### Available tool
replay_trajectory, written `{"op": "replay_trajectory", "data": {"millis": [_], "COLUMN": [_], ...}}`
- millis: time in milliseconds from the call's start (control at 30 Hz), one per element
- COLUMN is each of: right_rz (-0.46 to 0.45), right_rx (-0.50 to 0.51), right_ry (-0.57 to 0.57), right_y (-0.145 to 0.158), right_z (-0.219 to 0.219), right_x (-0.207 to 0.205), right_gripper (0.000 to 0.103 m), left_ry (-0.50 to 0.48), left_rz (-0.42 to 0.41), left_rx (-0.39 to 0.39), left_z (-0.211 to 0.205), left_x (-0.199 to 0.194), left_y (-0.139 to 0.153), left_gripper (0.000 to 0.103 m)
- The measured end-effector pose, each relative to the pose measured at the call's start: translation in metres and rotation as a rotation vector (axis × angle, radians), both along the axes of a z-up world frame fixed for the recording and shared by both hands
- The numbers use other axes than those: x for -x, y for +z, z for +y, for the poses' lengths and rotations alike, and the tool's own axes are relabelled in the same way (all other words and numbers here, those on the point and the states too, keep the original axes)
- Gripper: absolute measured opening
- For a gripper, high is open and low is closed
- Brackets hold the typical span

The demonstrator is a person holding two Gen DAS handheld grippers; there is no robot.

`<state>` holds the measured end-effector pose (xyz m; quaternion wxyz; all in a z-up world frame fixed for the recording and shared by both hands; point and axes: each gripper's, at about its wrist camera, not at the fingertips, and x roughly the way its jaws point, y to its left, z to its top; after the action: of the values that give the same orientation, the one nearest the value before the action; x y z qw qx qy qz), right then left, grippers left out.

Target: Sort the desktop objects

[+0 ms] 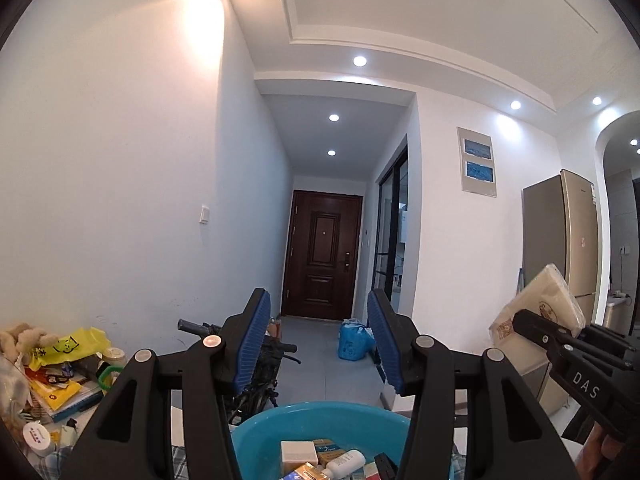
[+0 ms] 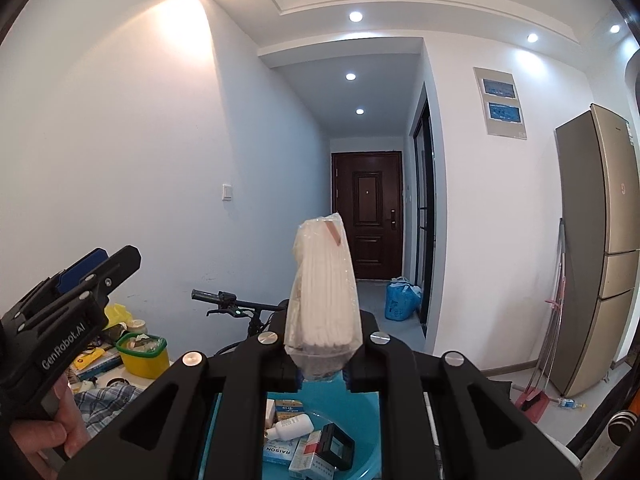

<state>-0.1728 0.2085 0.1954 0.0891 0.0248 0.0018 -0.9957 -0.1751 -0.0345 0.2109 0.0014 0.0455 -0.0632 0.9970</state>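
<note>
Right gripper (image 2: 322,360): fingers clamped on the lower end of a clear-wrapped pack of white tissues (image 2: 323,292), which stands upright above them. Directly below it sits the blue basin (image 2: 368,404), already holding a white bottle (image 2: 290,427), a black box (image 2: 338,446) and several small cartons. We judge the step in hand to be dropping the pack in with them.

Left gripper (image 1: 318,344): fingers apart as far as we can see, nothing between the blue pads (image 1: 254,344); beyond them only the hallway and the dark door (image 1: 320,256). It hovers over the same basin's near rim.

To do it well, we would tip the pack forward and lower it close to the contents before letting go; released upright from here it could topple off the cartons or catch the rim. The wrap looks slippery and soft, so a firm hold until the last moment.

Room: both grippers crowd the one basin, side by side, so the left should hold back. Left of the basin the table is cluttered: a yellow tub (image 2: 141,354), yellow bags (image 1: 66,346), papers. A bicycle handlebar (image 2: 224,300) stands just behind. Open air lies above and ahead.
</note>
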Motion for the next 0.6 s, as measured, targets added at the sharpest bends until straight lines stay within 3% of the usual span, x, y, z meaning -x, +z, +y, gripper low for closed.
{"op": "replay_trajectory", "data": {"millis": [167,333,600], "right_rz": [-0.006,-0.010,-0.251], "right_rx": [0.002,0.001,0.017], "right_ry": [0.016,0.022,0.066], "right_y": [-0.002,-0.004,-0.043], "right_z": [0.000,-0.001,-0.004], "right_x": [0.003,0.009,0.080], "right_gripper": [0.012,0.012,0.012], "left_ry": [0.030,0.013,-0.003], "left_rz": [-0.013,-0.084,-0.288], "left_rx": [0.014,0.018,0.060], "left_z": [0.000,0.007,0.018], "left_x": [0.007,0.029,0.097], "left_y": [-0.004,-0.014,-0.050], "left_gripper": [0.052,0.052,0.052]}}
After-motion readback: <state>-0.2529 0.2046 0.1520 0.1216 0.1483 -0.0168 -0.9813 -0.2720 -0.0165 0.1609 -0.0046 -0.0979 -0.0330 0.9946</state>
